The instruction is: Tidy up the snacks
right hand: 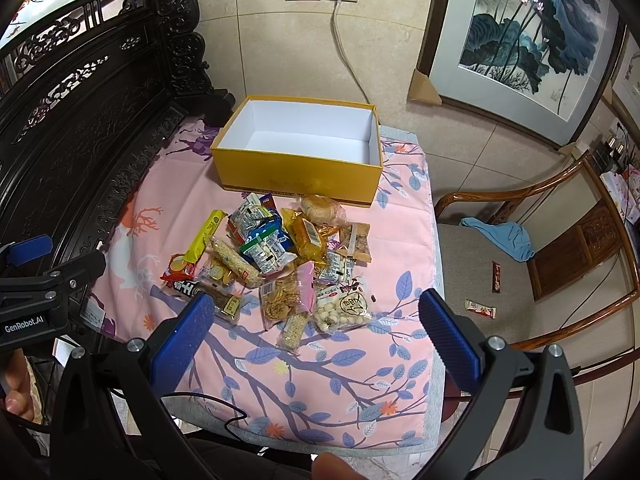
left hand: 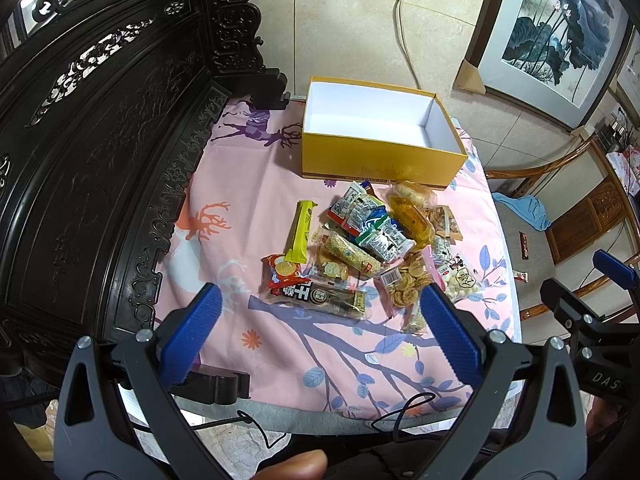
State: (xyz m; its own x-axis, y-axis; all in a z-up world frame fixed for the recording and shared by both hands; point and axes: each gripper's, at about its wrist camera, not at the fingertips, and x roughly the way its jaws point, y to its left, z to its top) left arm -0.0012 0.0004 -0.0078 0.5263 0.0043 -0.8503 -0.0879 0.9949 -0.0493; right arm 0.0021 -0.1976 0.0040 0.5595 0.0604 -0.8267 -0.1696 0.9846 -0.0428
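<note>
A pile of wrapped snacks (left hand: pixel 372 244) (right hand: pixel 280 260) lies on the pink patterned cloth (left hand: pixel 320 352) (right hand: pixel 312 372). Behind it stands an empty yellow box (left hand: pixel 376 162) (right hand: pixel 296 178) with a white inside. A long yellow bar (left hand: pixel 301 231) (right hand: pixel 204 236) lies at the pile's left edge. A bag of white balls (left hand: pixel 460 278) (right hand: pixel 344 306) sits at its near right. My left gripper (left hand: pixel 320 304) hovers open in front of the pile, holding nothing. My right gripper (right hand: pixel 314 310) is open too, above the pile's near edge, and is also visible at the right edge of the left wrist view (left hand: pixel 600 280).
A dark carved wooden screen (left hand: pixel 100 160) (right hand: pixel 80 120) runs along the left. A wooden chair (right hand: pixel 540 260) with a blue cloth (right hand: pixel 504 238) and two small snack packs (right hand: pixel 480 308) stands to the right. A cable (right hand: pixel 348 52) hangs from the wall socket behind the box.
</note>
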